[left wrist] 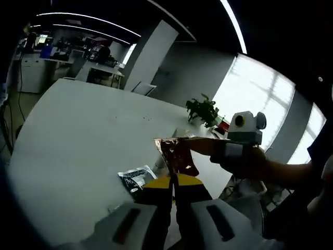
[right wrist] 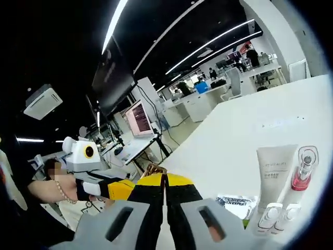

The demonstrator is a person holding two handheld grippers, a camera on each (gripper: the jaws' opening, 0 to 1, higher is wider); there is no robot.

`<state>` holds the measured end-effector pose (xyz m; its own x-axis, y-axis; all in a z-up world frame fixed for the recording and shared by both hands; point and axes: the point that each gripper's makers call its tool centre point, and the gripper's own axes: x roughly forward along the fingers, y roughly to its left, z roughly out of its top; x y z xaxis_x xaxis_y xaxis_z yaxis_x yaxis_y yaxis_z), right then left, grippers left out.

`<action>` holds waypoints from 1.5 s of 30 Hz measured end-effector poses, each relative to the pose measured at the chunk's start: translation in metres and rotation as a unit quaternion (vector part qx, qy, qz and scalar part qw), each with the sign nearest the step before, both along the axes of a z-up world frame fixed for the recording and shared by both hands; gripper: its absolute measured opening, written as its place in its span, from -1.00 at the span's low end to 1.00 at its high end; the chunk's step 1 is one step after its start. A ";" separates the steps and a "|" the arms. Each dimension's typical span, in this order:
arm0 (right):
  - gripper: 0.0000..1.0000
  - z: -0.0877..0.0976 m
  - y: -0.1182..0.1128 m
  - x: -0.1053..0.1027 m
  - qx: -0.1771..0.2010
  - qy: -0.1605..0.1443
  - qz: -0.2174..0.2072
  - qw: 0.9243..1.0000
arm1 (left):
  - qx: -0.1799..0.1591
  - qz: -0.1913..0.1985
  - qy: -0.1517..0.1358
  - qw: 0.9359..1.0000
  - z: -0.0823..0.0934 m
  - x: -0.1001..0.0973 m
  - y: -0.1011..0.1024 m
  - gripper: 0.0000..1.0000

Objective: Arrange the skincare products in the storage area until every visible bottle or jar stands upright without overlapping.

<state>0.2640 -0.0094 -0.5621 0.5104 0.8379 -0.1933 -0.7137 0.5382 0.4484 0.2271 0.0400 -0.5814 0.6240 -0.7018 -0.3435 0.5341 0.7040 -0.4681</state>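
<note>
Above the white desk [left wrist: 78,140], both grippers [left wrist: 174,179] [right wrist: 164,179] clamp one reddish sachet [left wrist: 177,155], lifted clear for repositioning.

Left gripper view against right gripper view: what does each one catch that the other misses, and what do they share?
The left gripper view alone catches a potted plant at the far table edge and a brown foil sachet pinched between both grippers. The right gripper view alone catches an upright white tube, a pink-capped bottle, two small white bottles and a wall monitor. Both share the white table, a dark sachet lying flat, the left gripper and the right gripper.
</note>
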 end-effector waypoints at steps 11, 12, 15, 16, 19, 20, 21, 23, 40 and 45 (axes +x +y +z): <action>-0.98 -0.044 0.024 0.015 -0.083 -0.004 0.003 0.997 | 0.045 0.022 0.039 0.998 -0.039 0.012 0.020 -0.96; -0.98 -0.047 0.025 0.017 -0.090 -0.007 0.002 0.996 | 0.048 0.022 0.039 0.998 -0.042 0.014 0.022 -0.96; -0.98 -0.054 0.025 0.024 -0.122 -0.022 -0.018 0.992 | 0.045 0.027 0.045 0.998 -0.046 0.018 0.023 -0.96; -0.98 -0.057 0.025 0.026 -0.135 -0.028 -0.021 0.990 | 0.052 0.029 0.047 0.997 -0.050 0.021 0.024 -0.96; -0.98 -0.066 0.029 0.031 -0.153 -0.031 -0.027 0.987 | 0.066 0.028 0.053 0.996 -0.062 0.027 0.025 -0.96; -0.98 -0.068 0.030 0.032 -0.154 -0.029 -0.027 0.987 | 0.068 0.029 0.056 0.996 -0.066 0.030 0.025 -0.96; -0.98 -0.074 0.030 0.036 -0.157 -0.025 -0.030 0.987 | 0.070 0.029 0.057 0.996 -0.069 0.032 0.026 -0.96; -0.98 -0.080 0.031 0.040 -0.163 -0.021 -0.032 0.986 | 0.070 0.031 0.063 0.995 -0.074 0.035 0.027 -0.95; -0.98 -0.149 0.041 0.066 -0.239 0.013 -0.026 0.971 | 0.091 0.032 0.116 0.989 -0.134 0.061 0.035 -0.96; -0.98 -0.160 0.042 0.068 -0.249 0.020 -0.025 0.968 | 0.101 0.030 0.124 0.987 -0.146 0.066 0.038 -0.96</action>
<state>0.3324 0.0324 -0.7223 0.5309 0.6102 -0.5881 -0.6687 0.7279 0.1517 0.2926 0.0779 -0.7276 0.5424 -0.5668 -0.6201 0.3749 0.8238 -0.4251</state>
